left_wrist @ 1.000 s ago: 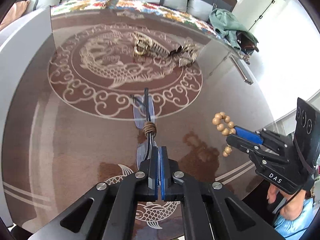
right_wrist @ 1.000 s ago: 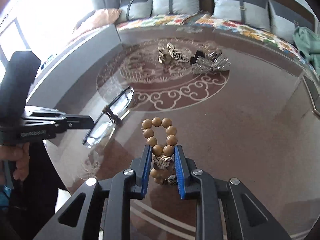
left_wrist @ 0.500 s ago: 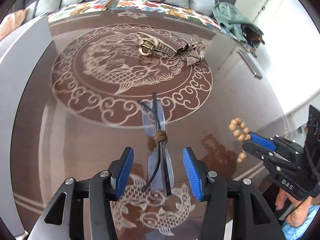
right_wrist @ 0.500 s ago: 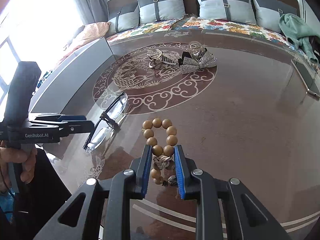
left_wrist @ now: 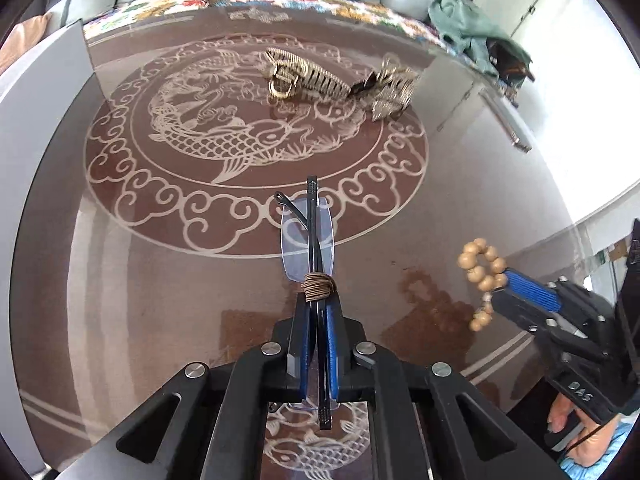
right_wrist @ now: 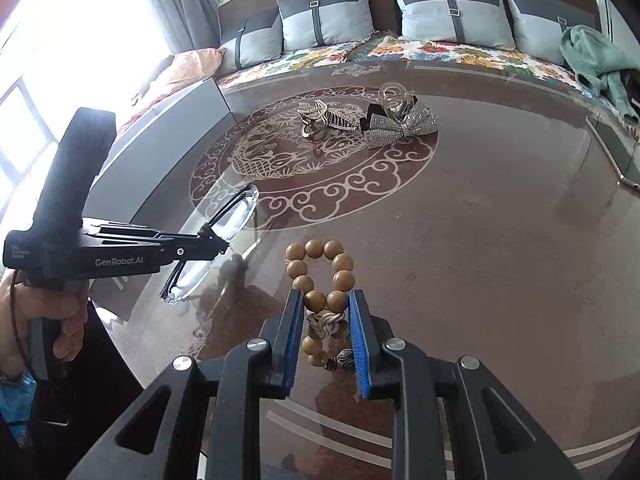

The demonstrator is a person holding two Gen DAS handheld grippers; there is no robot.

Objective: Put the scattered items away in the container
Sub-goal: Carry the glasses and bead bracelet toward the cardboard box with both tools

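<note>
So both grippers are loaded at this point. The left gripper has its jaws pinched nearly shut on a folded pair of glasses, gripping close to the bit where a brown cord is wrapped round the frame, with one lens sticking out ahead and the other back between the fingers. From the right wrist view the glasses look to be held up off the bench, not lying on it. The right gripper has its jaws part closed around a wooden bead bracelet, squeezing it at the knot so the bead loop pokes out front and the tail end hangs behind.

Over on the far side of the bench sit a striped hair claw, a sparkly bow clip and a clear clip sitting right on the bow. Those are all lying loose.

The odd part: no container shows in either view. So this reads as the carry stage, two items in hand and headed for a drop. The next move calls for finding the container, bringing each item over it and letting go low, since the lenses won't like a fall.
</note>
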